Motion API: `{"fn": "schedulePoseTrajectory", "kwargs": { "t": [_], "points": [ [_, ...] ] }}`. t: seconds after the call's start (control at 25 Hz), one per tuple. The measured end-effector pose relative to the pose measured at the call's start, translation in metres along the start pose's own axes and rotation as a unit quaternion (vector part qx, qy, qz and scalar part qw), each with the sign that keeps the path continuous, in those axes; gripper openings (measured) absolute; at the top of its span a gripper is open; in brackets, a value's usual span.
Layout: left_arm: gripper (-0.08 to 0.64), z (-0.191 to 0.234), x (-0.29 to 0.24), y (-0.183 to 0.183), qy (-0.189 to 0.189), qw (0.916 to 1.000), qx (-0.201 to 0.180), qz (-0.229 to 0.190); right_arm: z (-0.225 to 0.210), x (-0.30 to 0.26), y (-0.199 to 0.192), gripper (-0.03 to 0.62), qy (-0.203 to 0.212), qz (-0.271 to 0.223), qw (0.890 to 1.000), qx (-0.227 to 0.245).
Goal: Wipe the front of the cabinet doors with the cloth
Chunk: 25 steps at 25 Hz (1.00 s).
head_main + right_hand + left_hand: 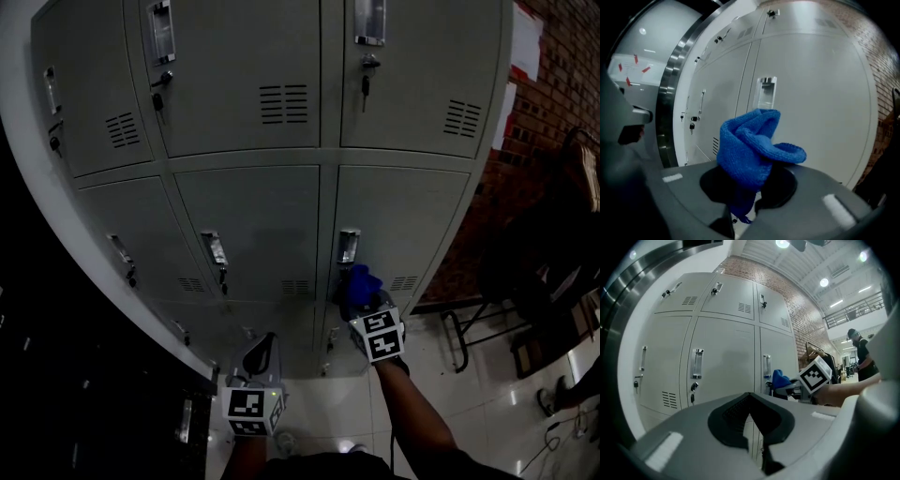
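The grey locker cabinet point(272, 216) has several doors with recessed handles and keys. My right gripper point(364, 307) is shut on a bunched blue cloth point(361, 284), which it holds just below the handle point(349, 246) of the lower right door point(412, 216). Whether the cloth touches the door I cannot tell. The right gripper view shows the cloth point(750, 150) sticking up from the right gripper point(743, 211), in front of that door's handle point(765, 93). My left gripper point(262, 352) hangs lower and to the left, jaws together and empty. Its own view shows the left gripper point(757, 427) and the cloth point(779, 379).
A brick wall point(553, 112) flanks the cabinet on the right. A black metal-framed chair point(487, 319) stands on the glossy tiled floor point(469, 412) right of my arm. Dark furniture point(56, 375) fills the left side. A person point(858, 352) stands far off.
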<state>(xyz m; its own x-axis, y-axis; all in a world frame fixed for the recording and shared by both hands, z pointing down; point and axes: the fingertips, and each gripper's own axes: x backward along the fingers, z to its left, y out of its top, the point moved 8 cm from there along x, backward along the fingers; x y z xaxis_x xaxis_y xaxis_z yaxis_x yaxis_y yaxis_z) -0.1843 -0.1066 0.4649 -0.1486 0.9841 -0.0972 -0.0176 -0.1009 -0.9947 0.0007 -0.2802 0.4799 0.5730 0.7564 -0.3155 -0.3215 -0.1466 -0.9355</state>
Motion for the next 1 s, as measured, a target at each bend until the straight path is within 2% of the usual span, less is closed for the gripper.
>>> {"fn": "schedulePoseTrajectory", "kwargs": {
  "t": [0.2, 0.44, 0.64, 1.0],
  "points": [
    [0.011, -0.009, -0.005, 0.007, -0.014, 0.9999, -0.002, -0.01, 0.022, 0.06, 0.016, 0.084, -0.002, -0.065, 0.998, -0.014],
    [0.011, -0.019, -0.009, 0.016, -0.027, 0.9994, -0.01, -0.02, 0.034, 0.12, -0.003, 0.086, -0.04, -0.106, 0.993, -0.015],
    [0.011, -0.025, -0.016, 0.015, -0.034, 0.9992, -0.009, -0.019, 0.025, 0.127, -0.015, 0.084, -0.058, -0.108, 0.992, -0.032],
    [0.011, -0.041, -0.027, 0.023, -0.059, 0.9978, -0.01, -0.031, 0.017, 0.144, -0.008, 0.081, -0.075, -0.136, 0.988, -0.01]
  ]
}}
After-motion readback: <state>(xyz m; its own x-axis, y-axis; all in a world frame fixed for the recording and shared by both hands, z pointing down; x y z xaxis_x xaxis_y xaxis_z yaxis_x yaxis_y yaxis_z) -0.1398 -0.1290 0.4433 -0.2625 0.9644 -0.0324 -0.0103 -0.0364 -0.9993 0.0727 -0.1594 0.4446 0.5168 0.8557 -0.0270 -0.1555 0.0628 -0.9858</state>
